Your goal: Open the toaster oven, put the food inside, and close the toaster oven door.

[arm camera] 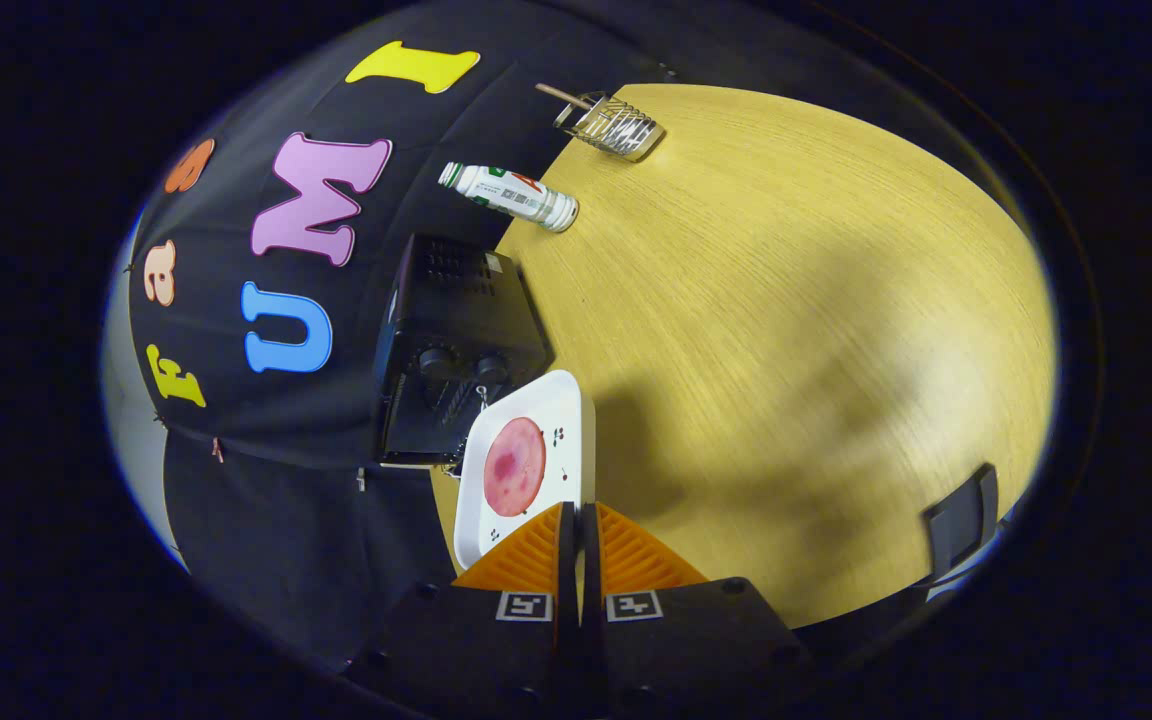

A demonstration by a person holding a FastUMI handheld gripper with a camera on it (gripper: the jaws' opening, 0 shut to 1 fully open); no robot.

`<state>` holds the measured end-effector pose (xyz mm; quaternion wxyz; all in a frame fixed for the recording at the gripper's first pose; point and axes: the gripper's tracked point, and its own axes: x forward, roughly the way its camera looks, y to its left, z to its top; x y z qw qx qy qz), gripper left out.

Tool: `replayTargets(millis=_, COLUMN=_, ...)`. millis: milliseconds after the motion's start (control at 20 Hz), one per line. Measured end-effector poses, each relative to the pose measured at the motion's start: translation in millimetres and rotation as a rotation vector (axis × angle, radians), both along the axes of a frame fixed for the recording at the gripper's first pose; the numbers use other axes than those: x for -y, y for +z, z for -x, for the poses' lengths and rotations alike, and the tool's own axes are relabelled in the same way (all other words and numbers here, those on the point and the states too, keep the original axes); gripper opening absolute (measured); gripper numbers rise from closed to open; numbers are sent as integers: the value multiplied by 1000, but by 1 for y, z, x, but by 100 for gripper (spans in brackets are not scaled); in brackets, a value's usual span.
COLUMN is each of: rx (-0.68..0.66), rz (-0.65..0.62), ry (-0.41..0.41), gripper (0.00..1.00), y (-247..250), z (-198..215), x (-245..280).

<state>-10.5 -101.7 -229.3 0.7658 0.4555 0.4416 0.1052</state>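
Pinching the near edge of the white plate [526, 470], the gripper [577, 520] must keep it flat, or the pink ham slice [514, 466] may slide.

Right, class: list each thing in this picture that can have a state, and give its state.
Tool: fingers shut on the white tray's near edge.
White tray: held tilted, carrying the food.
Food slice: lying flat on the tray.
Toaster oven: door state unclear.
Bottle: standing, capped.
Wire holder: standing, a stick inside.
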Motion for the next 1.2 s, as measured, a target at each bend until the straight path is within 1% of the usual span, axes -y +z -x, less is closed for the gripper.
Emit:
replayTargets(millis=200, rx=24, rz=-43, ry=-13, gripper=5, y=13, z=-3, x=-49)
replayTargets(millis=350, rx=41, rz=-45, ry=-16, gripper=5, y=13, z=-9, x=-86)
replayTargets(millis=500, rx=43, rz=-58, ry=-19, gripper=5, y=13, z=-21, x=-123)
replayTargets(millis=650, rx=61, rz=-49, ry=-40, gripper=5, y=10, z=-42, x=-152)
replayTargets(millis=900, rx=65, rz=-23, ry=-106, gripper=5, y=-7, z=-86, x=-183)
replayTargets(millis=1200, rx=86, rz=-36, ry=-197, gripper=5, y=-18, z=-130, x=-217)
